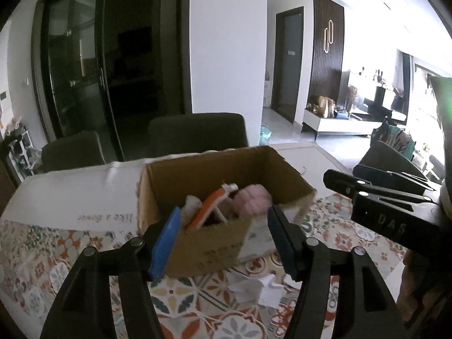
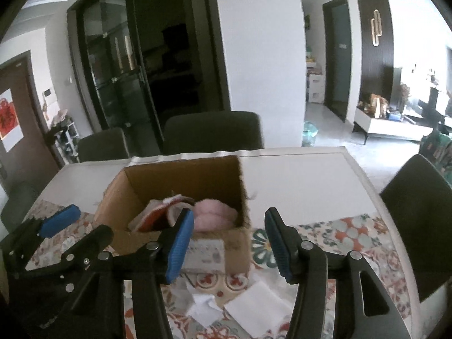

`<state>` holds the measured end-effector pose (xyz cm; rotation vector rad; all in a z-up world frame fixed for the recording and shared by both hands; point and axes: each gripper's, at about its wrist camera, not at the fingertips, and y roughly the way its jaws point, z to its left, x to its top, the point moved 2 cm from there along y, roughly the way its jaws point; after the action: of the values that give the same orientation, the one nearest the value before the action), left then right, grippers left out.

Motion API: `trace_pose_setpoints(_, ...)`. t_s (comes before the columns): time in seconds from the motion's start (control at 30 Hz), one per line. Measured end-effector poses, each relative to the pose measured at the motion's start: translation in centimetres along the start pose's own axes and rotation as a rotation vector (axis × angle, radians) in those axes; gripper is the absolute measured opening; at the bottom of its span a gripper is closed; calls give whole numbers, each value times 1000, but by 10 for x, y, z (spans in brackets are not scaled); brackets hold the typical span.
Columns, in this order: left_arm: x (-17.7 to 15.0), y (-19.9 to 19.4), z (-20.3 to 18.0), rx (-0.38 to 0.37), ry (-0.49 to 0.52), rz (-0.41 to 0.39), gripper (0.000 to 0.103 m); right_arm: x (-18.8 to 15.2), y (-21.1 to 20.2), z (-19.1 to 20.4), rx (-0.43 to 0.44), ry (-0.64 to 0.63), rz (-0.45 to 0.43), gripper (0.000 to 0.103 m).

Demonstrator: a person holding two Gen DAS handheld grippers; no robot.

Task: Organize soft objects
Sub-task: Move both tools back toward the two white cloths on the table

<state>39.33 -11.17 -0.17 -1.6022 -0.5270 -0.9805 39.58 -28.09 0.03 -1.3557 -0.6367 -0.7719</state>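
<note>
Cardboard box point(image 1: 220, 243): brown. Inside it, plush toy point(image 1: 251, 202): pink, at 3 o'clock of an orange-and-white soft item point(image 1: 210, 209). Desk point(image 2: 299, 180): white. Cloth point(image 1: 183, 296): floral tile pattern in orange, green, cream. Hand-held gripper pads point(image 2: 180, 243): blue. Chairs point(image 2: 212, 130): dark.

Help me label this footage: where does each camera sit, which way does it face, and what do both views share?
Left wrist: sits on the left gripper, looking forward and down at the cardboard box; own open fingers frame it, the right gripper shows at the right edge.
Right wrist: sits on the right gripper, facing the same box from further right; own open fingers show, the left gripper at lower left.
Shared: the box, the pink soft toy inside, the patterned tablecloth, dark chairs.
</note>
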Motion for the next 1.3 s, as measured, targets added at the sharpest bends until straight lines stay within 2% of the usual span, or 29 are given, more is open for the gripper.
trace_pose_setpoints(0.2, -23, -1, -11, -30, -26, 22, 63, -22, -17, -13, -35, 19, -21, 59)
trace_pose_setpoints(0.4, -52, 13, -18, -39, -15, 79, 63, -54, -11, -21, -51, 34, 13, 59)
trace_pose_setpoints(0.83, -108, 57, -28, -77, 47, 212, 63, -126, 44, -38, -43, 98, 225, 59)
trace_pose_setpoints(1.3, -125, 109, -43, -135, 133, 334, 63, -153, 94, -45, -23, 62, 398, 59)
